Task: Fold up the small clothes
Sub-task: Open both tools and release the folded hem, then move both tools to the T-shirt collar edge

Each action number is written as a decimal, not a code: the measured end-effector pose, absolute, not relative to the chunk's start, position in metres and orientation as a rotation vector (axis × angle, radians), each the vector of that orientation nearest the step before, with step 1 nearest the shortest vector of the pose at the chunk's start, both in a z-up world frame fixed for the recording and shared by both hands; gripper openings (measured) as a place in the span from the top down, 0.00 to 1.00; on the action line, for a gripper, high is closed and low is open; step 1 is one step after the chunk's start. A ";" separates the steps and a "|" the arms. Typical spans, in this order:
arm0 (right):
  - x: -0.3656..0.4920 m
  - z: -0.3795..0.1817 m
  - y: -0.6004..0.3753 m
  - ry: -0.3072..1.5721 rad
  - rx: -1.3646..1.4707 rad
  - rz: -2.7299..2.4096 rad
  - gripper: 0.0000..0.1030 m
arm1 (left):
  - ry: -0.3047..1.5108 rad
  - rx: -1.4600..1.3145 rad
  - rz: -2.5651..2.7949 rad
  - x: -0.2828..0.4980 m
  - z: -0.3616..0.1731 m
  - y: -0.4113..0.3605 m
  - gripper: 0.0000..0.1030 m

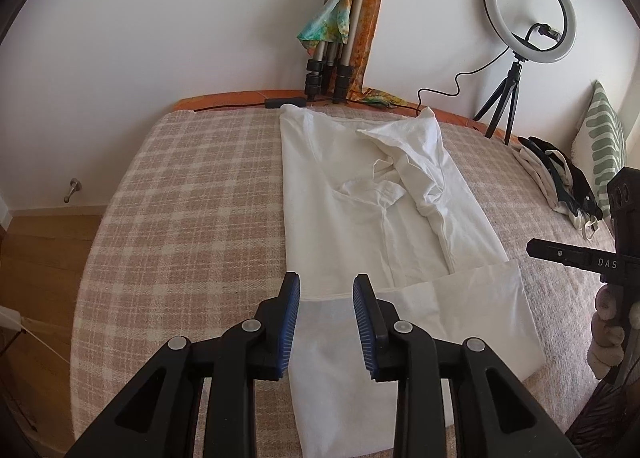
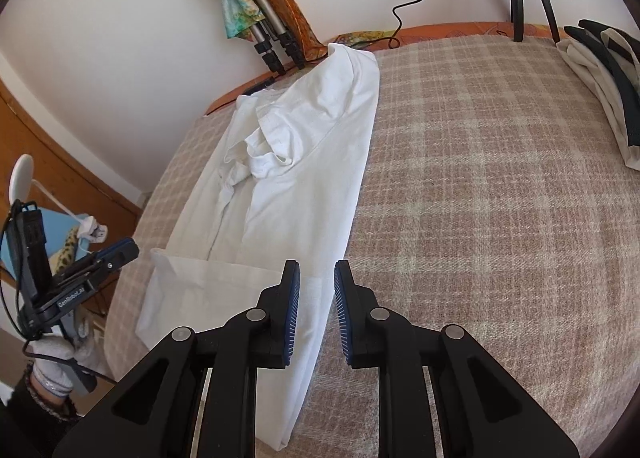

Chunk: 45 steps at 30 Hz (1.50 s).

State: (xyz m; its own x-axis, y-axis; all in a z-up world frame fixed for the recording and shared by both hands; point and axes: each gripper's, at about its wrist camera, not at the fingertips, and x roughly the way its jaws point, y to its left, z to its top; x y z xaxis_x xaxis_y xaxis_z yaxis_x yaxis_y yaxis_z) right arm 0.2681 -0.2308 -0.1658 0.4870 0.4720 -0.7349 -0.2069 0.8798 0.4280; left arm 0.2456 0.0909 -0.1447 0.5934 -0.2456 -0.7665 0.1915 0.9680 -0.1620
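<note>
Checked bedspread (image 1: 180,197), white shirt (image 1: 340,197) part-folded; left gripper (image 1: 326,290), right gripper (image 2: 317,274) jaws apart (empty).

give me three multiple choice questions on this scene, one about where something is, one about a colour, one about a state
1. Where does the ring light on its small black tripod stand?
A. at the far edge of the bed, by the wall
B. on the wooden floor
C. on top of the shirt

2. What colour are the ribbed pads of the left claw?
A. red
B. blue
C. green

3. How does the right claw stand?
A. shut on the shirt's sleeve
B. shut on the blanket
C. open, holding nothing

Answers:
1. A: its tripod legs rest at the far edge of the beige checked blanket, against the white wall.
2. B: both pads are blue against the black frame.
3. C: its jaws are apart over the near end of the white partly folded shirt, with nothing pinched between them.
</note>
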 end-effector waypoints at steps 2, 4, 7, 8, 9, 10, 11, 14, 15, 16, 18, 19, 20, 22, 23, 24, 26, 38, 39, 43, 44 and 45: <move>0.277 -0.159 -0.235 0.979 0.342 0.430 0.80 | 0.895 -0.069 -0.273 0.250 -0.140 0.086 0.70; 0.290 -0.151 -0.236 0.978 0.371 0.440 0.80 | 0.884 -0.076 -0.292 0.257 -0.134 0.081 0.65; 0.311 -0.132 -0.237 0.956 0.352 0.435 0.80 | 0.872 -0.092 -0.315 0.275 -0.126 0.075 0.56; 0.318 -0.127 -0.238 0.954 0.345 0.439 0.80 | 0.869 -0.110 -0.324 0.284 -0.123 0.074 0.55; 0.327 -0.122 -0.239 0.953 0.342 0.447 0.80 | 0.870 -0.133 -0.334 0.293 -0.120 0.073 0.54; 0.335 -0.119 -0.241 0.953 0.335 0.447 0.80 | 0.878 -0.156 -0.345 0.304 -0.119 0.073 0.54; 0.343 -0.116 -0.244 0.948 0.325 0.439 0.80 | 0.886 -0.176 -0.350 0.316 -0.118 0.072 0.54; 0.367 -0.115 -0.256 0.941 0.322 0.414 0.80 | 0.892 -0.208 -0.343 0.350 -0.120 0.066 0.54; 0.375 -0.117 -0.261 0.940 0.326 0.407 0.80 | 0.902 -0.216 -0.348 0.362 -0.123 0.064 0.54; 0.384 -0.119 -0.265 0.938 0.326 0.398 0.80 | 0.914 -0.227 -0.358 0.373 -0.127 0.060 0.54; 0.400 -0.126 -0.271 0.939 0.325 0.382 0.80 | 0.945 -0.248 -0.380 0.395 -0.137 0.052 0.52; 0.409 -0.131 -0.275 0.946 0.332 0.377 0.80 | 0.957 -0.258 -0.386 0.405 -0.143 0.049 0.51; 0.418 -0.137 -0.279 0.954 0.347 0.375 0.80 | 0.969 -0.273 -0.392 0.415 -0.149 0.046 0.50; 0.436 -0.149 -0.287 0.967 0.393 0.372 0.80 | 1.001 -0.311 -0.399 0.434 -0.163 0.041 0.48; 0.443 -0.155 -0.290 0.973 0.418 0.376 0.80 | 1.014 -0.333 -0.401 0.441 -0.169 0.039 0.48; 0.451 -0.161 -0.293 0.980 0.441 0.383 0.80 | 1.028 -0.356 -0.407 0.449 -0.176 0.038 0.48; 0.466 -0.172 -0.298 0.992 0.487 0.402 0.80 | 1.052 -0.394 -0.419 0.460 -0.187 0.034 0.50; 0.533 -0.204 -0.285 1.017 0.629 0.517 0.64 | 0.989 -0.329 -0.434 0.458 -0.191 0.015 1.00; 0.537 -0.204 -0.283 1.020 0.633 0.526 0.64 | 0.977 -0.308 -0.428 0.456 -0.188 0.015 1.00; 0.546 -0.206 -0.275 1.021 0.632 0.550 0.64 | 0.948 -0.279 -0.409 0.451 -0.181 0.018 1.00; 0.547 -0.206 -0.274 1.018 0.635 0.555 0.64 | 0.942 -0.284 -0.408 0.451 -0.179 0.019 1.00; 0.548 -0.207 -0.272 1.018 0.640 0.560 0.64 | 0.938 -0.286 -0.409 0.450 -0.178 0.020 1.00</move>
